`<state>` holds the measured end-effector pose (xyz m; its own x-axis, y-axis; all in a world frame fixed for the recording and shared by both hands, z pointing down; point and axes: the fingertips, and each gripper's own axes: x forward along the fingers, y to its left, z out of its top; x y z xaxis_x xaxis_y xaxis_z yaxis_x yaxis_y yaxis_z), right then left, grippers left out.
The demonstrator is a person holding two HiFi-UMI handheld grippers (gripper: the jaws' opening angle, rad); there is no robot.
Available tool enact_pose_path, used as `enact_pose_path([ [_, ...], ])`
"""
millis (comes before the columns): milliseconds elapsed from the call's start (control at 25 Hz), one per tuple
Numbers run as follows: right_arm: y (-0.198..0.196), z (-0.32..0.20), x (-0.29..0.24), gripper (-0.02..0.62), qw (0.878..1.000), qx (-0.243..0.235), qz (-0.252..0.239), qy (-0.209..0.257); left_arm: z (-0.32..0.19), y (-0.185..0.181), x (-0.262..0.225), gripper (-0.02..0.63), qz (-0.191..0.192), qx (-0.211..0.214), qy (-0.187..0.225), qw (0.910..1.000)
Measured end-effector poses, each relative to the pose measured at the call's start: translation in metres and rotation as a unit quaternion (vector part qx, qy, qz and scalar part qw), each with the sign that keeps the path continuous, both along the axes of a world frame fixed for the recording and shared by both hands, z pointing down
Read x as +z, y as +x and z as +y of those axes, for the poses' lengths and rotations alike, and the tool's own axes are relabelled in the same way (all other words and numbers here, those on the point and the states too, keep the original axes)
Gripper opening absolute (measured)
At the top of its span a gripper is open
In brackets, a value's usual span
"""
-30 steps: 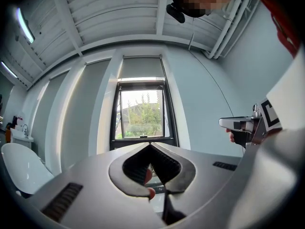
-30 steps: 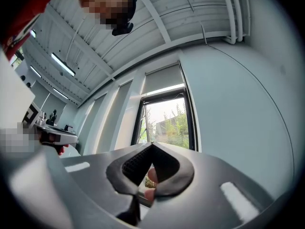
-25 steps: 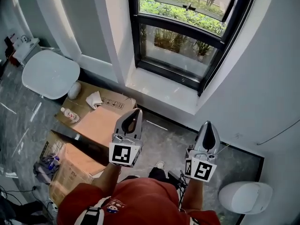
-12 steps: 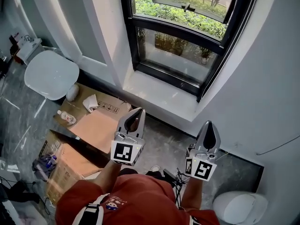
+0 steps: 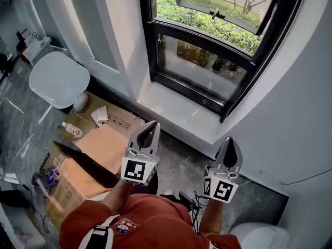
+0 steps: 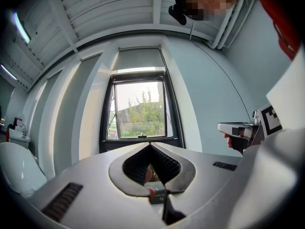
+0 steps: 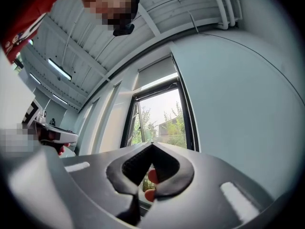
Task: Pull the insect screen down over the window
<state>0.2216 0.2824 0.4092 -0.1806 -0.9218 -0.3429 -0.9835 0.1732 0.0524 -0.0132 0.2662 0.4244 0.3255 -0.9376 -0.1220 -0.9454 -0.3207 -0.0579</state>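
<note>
The black-framed window [image 5: 207,51] is ahead of me above a white sill [image 5: 176,113], with greenery outside. In the left gripper view a grey panel [image 6: 139,58] sits across the top of the window [image 6: 140,109]; it also shows in the right gripper view as the grey panel [image 7: 157,74]. My left gripper [image 5: 152,124] is shut and empty, held low in front of the sill and pointing at the window. My right gripper [image 5: 230,140] is shut and empty too, to its right near the grey wall. Neither touches the window. Each gripper's jaws meet with nothing between them [image 6: 150,145] [image 7: 152,145].
Open cardboard boxes [image 5: 104,139] stand on the floor at my left, with a bottle [image 5: 71,130] and a white round seat [image 5: 57,79] beyond them. Cables [image 5: 189,200] lie by my feet. A white rounded object [image 5: 259,236] sits at the lower right beside the wall.
The head view has shifted a little, so the window sits further right and higher. Both grippers stay shut and keep about the same place in front of me.
</note>
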Motion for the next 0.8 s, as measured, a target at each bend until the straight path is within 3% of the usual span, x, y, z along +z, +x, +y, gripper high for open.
enact_pose_path([
  [400,-0.040,-0.076,-0.004,0.009,0.999,0.007,0.033,0.002,-0.085,-0.036,0.001,0.005,0.028,0.006,0.009,0.9996],
  [800,-0.098,-0.179,-0.008,0.009,0.999,0.013,0.042,-0.007,-0.188,-0.081,0.007,0.005,0.049,0.026,-0.016,0.9983],
])
